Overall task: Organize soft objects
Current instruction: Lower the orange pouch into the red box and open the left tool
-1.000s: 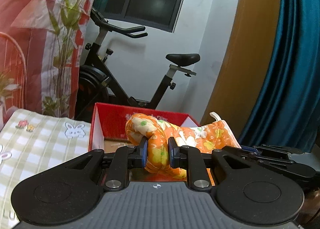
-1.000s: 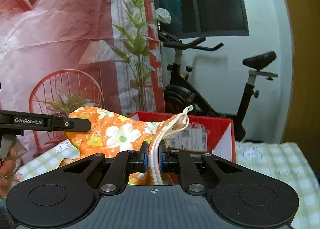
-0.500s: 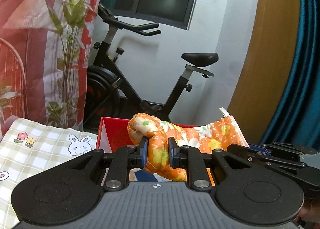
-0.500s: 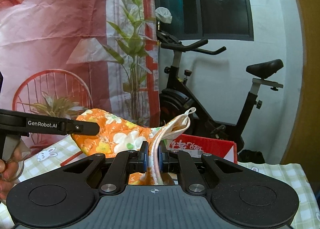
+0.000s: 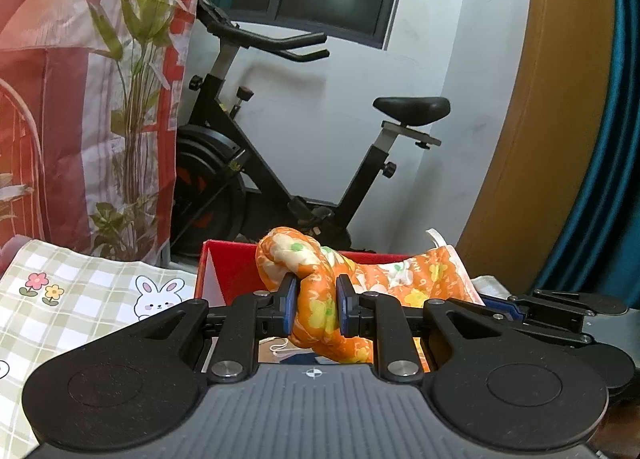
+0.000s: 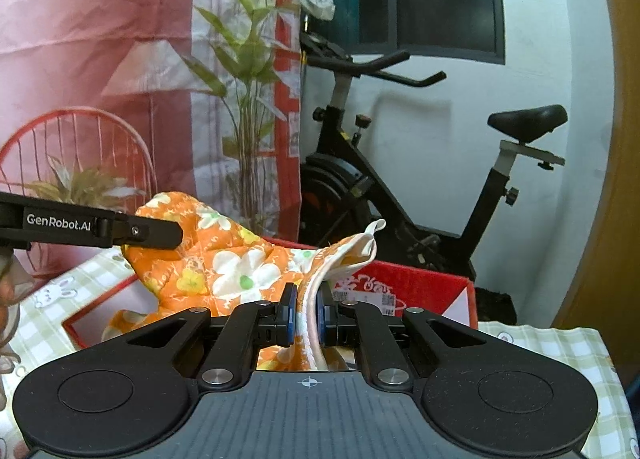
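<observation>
An orange floral quilted cloth (image 5: 320, 299) hangs stretched between both grippers above a red cardboard box (image 5: 228, 275). My left gripper (image 5: 318, 305) is shut on a bunched end of the cloth. My right gripper (image 6: 306, 313) is shut on the cloth's (image 6: 224, 267) white-trimmed edge. The left gripper's arm (image 6: 92, 225) shows at the left of the right wrist view, and the right gripper (image 5: 560, 311) at the right of the left wrist view. The box (image 6: 420, 291) lies just beyond and below the cloth; its inside is mostly hidden.
A green checked tablecloth with rabbit prints (image 5: 80, 307) covers the table around the box. A black exercise bike (image 5: 280, 163) stands behind against a white wall. A red printed curtain (image 6: 100, 79) hangs at left, a blue curtain (image 5: 600, 179) at right.
Both grippers have lifted and tilted up with the cloth held between them; the box now sits lower in both views, and more of the bike and wall shows.
</observation>
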A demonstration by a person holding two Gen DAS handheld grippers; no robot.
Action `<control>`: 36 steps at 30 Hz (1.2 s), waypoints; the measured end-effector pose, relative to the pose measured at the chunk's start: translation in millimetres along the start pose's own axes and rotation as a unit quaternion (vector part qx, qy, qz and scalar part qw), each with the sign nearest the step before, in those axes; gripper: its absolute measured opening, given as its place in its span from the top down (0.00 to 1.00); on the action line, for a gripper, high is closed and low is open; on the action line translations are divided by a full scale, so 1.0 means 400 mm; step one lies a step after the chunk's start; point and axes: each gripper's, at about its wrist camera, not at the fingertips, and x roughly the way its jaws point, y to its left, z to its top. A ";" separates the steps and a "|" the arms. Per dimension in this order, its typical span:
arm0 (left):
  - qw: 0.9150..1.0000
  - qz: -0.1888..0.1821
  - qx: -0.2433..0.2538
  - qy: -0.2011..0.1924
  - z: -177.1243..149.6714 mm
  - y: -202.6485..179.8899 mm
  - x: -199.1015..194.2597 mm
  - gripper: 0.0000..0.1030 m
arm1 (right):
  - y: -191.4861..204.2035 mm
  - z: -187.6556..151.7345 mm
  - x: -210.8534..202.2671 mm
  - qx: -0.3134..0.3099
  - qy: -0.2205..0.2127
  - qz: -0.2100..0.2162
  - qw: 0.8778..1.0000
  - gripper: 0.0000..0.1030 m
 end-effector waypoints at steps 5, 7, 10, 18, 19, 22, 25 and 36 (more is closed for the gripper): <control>1.000 0.003 0.005 0.026 -0.022 0.014 0.030 0.79 | 0.006 -0.021 0.038 0.012 0.032 -0.002 0.999 0.91; 0.999 0.008 0.009 0.035 -0.030 0.017 0.039 0.79 | 0.007 -0.038 0.048 0.015 0.047 -0.005 0.999 0.91; 0.999 0.001 0.004 0.050 -0.036 0.027 0.049 0.71 | 0.010 -0.059 0.058 0.020 0.069 -0.006 0.997 0.89; 0.997 0.003 0.017 0.070 -0.049 0.038 0.035 0.41 | 0.013 -0.083 0.033 0.015 0.079 -0.029 0.996 0.59; 0.997 0.003 0.018 0.071 -0.049 0.039 0.030 0.36 | 0.008 -0.084 0.028 0.015 0.078 -0.030 0.996 0.54; 0.997 0.007 0.020 0.075 -0.048 0.039 0.017 0.30 | 0.010 -0.088 0.007 0.011 0.073 -0.034 0.997 0.47; 0.997 0.005 0.022 0.077 -0.048 0.038 -0.006 0.29 | 0.014 -0.091 -0.019 0.013 0.067 -0.033 0.997 0.41; 0.996 0.011 0.029 0.087 -0.066 0.010 -0.105 0.02 | 0.025 -0.112 -0.155 0.066 0.029 -0.016 0.997 0.00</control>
